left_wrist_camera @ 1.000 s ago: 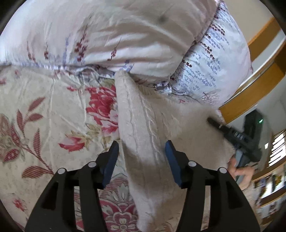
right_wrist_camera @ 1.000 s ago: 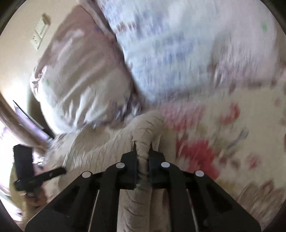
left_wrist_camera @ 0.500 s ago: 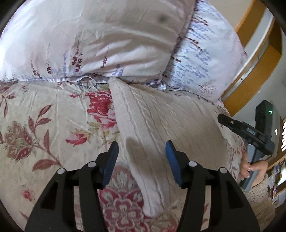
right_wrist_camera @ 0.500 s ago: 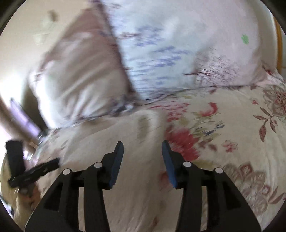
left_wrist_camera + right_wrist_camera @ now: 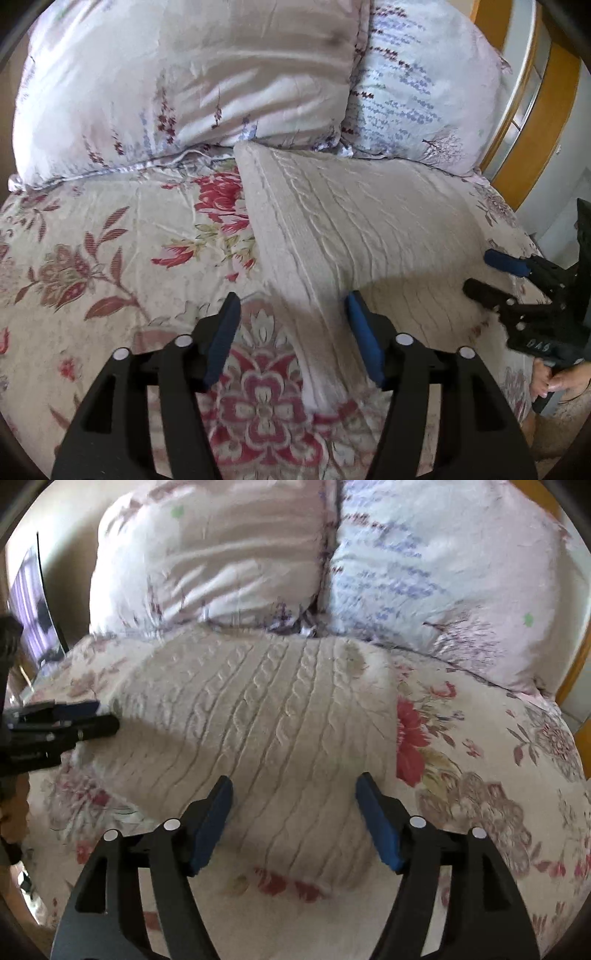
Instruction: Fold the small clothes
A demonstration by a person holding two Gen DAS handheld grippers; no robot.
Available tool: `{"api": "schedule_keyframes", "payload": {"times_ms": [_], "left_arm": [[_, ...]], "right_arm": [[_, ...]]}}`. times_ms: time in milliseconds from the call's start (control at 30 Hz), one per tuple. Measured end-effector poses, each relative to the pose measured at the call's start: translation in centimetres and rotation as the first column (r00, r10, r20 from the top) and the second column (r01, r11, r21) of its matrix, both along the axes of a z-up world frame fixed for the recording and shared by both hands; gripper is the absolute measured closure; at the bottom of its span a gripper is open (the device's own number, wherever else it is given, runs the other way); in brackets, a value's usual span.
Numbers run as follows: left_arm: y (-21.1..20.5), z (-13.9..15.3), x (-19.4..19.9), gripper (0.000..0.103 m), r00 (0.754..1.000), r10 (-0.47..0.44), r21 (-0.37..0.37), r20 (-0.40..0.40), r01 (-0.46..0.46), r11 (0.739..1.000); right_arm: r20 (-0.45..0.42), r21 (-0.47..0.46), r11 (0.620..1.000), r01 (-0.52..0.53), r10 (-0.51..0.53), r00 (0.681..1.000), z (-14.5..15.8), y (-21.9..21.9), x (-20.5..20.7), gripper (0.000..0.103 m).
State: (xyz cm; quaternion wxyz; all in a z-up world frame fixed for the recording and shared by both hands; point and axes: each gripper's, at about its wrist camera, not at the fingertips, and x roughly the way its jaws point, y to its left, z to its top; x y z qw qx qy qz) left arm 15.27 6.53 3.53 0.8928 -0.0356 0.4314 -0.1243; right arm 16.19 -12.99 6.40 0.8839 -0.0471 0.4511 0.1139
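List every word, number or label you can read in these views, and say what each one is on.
White marks on the right gripper's black body, left wrist view: too blurred to read.
Pillows, bedspread, sweater: patterns only, no text.

I see the far side closed off by two pillows (image 5: 424,572) lying side by side, their lower edges touching the cream knitted garment (image 5: 266,716). The flowered bed cover (image 5: 92,240) left of the garment lies bare and flat, as does the cover on its right. A wooden frame (image 5: 532,122) bounds the bed's right edge. Near side: open approach.
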Motion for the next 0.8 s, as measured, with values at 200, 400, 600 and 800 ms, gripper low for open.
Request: {"api": "schedule_keyframes", "payload": {"times_ms": [200,400,600,800], "left_arm": [[0.0,1.1,-4.2,0.014,0.991,0.055,0.069,0.119,-0.063,0.996],[-1.8,1.3,-6.2,0.002,0.979,0.101,0.161,0.175,-0.129,0.978],[-2.8,0.5,-6.6,0.002,0.979,0.123,0.154,0.163,-0.148,0.977],[-3.2,0.0,-7.0,0.002,0.976,0.139,0.178,0.169,-0.169,0.969]], "right_arm": [[0.125,0.008,0.995,0.099,-0.099,0.987,2.2,-1.7,-2.7,0.004],[0.167,-0.022,0.985,0.169,-0.163,0.972,1.7,-1.3,-4.7,0.001],[0.134,0.013,0.977,0.213,-0.213,0.968,0.5,-0.9,-5.3,0.001],[0.117,0.028,0.976,0.217,-0.219,0.969,0.3,-0.9,-5.5,0.001]]}}
